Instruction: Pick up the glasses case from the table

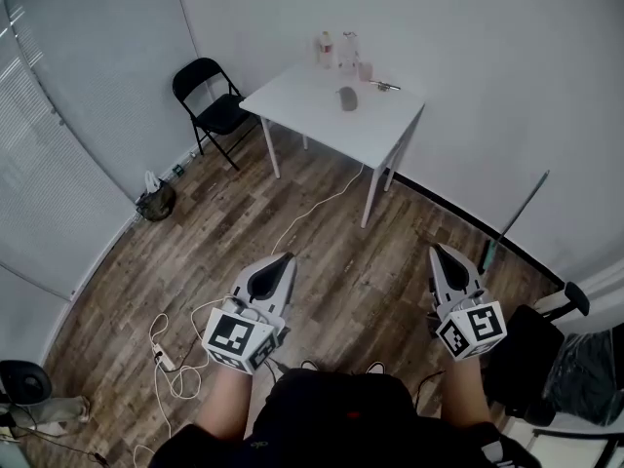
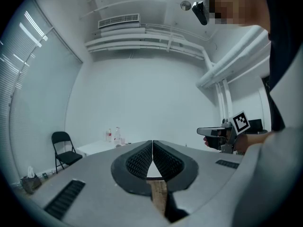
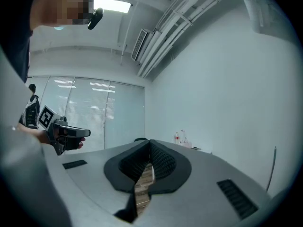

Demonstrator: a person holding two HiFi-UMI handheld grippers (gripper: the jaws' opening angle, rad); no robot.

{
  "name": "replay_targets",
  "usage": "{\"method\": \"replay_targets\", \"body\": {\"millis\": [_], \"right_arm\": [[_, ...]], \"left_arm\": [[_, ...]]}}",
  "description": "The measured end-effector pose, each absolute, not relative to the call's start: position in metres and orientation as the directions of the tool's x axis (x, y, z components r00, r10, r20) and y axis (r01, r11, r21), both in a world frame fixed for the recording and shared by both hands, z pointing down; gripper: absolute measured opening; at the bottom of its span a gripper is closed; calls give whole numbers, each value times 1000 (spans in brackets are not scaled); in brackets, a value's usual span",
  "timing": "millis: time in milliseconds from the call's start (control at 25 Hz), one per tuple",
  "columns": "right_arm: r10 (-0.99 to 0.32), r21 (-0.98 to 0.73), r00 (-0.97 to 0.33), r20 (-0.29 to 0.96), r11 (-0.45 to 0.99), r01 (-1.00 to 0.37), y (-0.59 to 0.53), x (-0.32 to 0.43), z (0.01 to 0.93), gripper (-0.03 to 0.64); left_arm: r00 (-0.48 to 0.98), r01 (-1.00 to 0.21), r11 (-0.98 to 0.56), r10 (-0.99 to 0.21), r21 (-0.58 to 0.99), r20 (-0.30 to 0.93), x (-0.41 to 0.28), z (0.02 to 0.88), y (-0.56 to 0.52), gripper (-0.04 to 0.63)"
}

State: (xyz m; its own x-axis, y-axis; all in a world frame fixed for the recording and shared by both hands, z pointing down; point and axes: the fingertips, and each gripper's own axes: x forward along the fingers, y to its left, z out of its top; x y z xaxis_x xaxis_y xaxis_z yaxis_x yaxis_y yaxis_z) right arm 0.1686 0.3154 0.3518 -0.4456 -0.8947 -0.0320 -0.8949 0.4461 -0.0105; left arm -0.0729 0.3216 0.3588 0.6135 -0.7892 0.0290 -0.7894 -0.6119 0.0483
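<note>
A small grey oval glasses case (image 1: 348, 97) lies near the middle of a white table (image 1: 322, 115) at the far side of the room. Both grippers are held low in front of the person, far from the table. My left gripper (image 1: 284, 259) is shut, its ribbed pads meeting at the tip (image 2: 152, 142), with nothing between them. My right gripper (image 1: 436, 252) is also shut and empty, jaws closed together (image 3: 149, 141). Each gripper shows in the other's view: the right gripper (image 2: 215, 131) and the left gripper (image 3: 71, 133).
Bottles (image 1: 326, 49) and small items stand at the table's back edge. A black folding chair (image 1: 213, 105) stands left of the table. Cables (image 1: 175, 364) trail over the wood floor, a bag (image 1: 156, 202) sits by the left wall, and a black chair (image 1: 541, 349) is at right.
</note>
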Motion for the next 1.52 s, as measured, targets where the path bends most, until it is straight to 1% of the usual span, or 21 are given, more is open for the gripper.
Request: {"method": "replay_targets", "body": {"millis": [240,320,440,760,960,1120,1200,1360,1520], "right_arm": [[-899,-4,-438,-12,438,-899,312,117,365,20],[-898,-1,-440,11,440,-898,313,104,371,20],[-901,2,-433,32,433,-901,308,93,374,20],[-890,-18,-455,26,455,-891,259,82,379,21],[-880,-23,-475,18,474,-880,209,86,381,21],[-874,-28,-487,0,486,-873,162,98,376,21],[-870,-44,-493,-4,493,-869,137,113,373,21],[-865,-45,-501,1,501,-864,85,149,369,20],[-853,-24,-522,10,522,-853,39,177,366,21]], "left_arm": [[638,-770,-638,-769,7,41,-119,374,319,23],[643,-766,-643,-765,21,44,-130,377,318,23],[648,-761,-647,-760,48,43,-139,377,313,23],[643,-766,-642,-764,44,49,-147,384,267,23],[621,-783,-622,-782,6,57,-143,385,227,23],[605,-796,-603,-795,41,51,-132,381,180,23],[601,-799,-600,-798,35,50,-117,377,156,23],[589,-805,-592,-805,-37,64,-76,368,112,23],[572,-820,-573,-819,3,42,-48,366,67,23]]}}
